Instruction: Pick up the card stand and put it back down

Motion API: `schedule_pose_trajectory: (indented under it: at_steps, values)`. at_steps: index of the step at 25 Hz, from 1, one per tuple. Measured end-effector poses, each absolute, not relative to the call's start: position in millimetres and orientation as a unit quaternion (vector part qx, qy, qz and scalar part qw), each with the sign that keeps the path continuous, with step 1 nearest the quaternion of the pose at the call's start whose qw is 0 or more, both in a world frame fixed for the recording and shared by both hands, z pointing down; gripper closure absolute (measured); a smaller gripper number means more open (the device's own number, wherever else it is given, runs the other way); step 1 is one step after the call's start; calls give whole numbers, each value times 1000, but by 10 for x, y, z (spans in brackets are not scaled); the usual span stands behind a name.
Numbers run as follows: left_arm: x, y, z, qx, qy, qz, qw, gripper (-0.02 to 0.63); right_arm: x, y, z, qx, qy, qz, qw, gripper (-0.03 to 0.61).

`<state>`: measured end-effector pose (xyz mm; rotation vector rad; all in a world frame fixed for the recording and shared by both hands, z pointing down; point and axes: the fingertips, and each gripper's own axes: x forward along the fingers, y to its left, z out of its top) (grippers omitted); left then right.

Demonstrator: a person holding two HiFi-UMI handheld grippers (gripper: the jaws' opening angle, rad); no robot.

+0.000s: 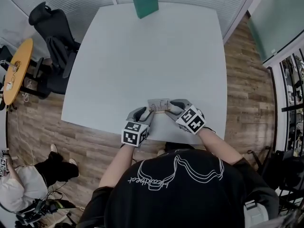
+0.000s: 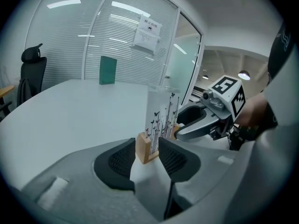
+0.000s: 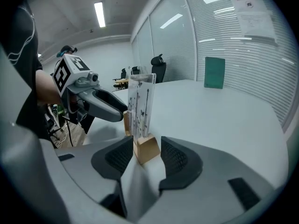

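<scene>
The card stand [image 1: 158, 105] sits on the white desk [image 1: 142, 56], close to the edge nearest the person. It stands upright: a clear plate with little black butterflies and stems printed on it, set in a small wooden foot [image 2: 145, 148].

The left tongs [image 1: 145, 113] are at one end of the foot and the right tongs [image 1: 175, 107] are at the other end. Both pairs of tongs are spread wide, with the wood in between. The black pads sit just beside the wood and do not look like they are squeezing it (the gaps are very thin, so it is a close call).

I think the stand is light. The wood is hard and will not squash, so it is the best place to hold. The clear plate looks smooth and slippery, and it might crack or pop out of its slot if pinched. It is tall and thin too, so the stand could tip over if only one end gets lifted. Grabbing both ends low down and keeping them level seems safest.

There is lots of room. Most of the desk is bare. A green board [image 1: 144, 0] stands at the far edge, well apart from the stand. A black chair [image 1: 52, 32] is off to the left. The near edge is the thing to watch, because a push that way could send the stand to the floor.
</scene>
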<state>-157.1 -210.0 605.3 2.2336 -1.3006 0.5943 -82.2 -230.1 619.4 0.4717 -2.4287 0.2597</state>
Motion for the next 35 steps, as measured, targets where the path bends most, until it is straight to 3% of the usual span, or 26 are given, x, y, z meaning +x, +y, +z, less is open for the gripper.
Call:
schedule_pose_trajectory:
  at_steps: [5, 15, 35]
  values:
    - [-1531, -2096, 6121, 820, -464, 226, 248, 461, -839, -2293, 6255, 178, -922, 94, 331, 419]
    - [-1545, -2095, 6173, 816, -467, 227, 253, 538, -843, -2290, 6270, 181, -922, 97, 329, 431]
    - [-1595, -2160, 6159, 805, -479, 215, 276, 541, -884, -2345, 6242, 198, -921, 93, 322, 440]
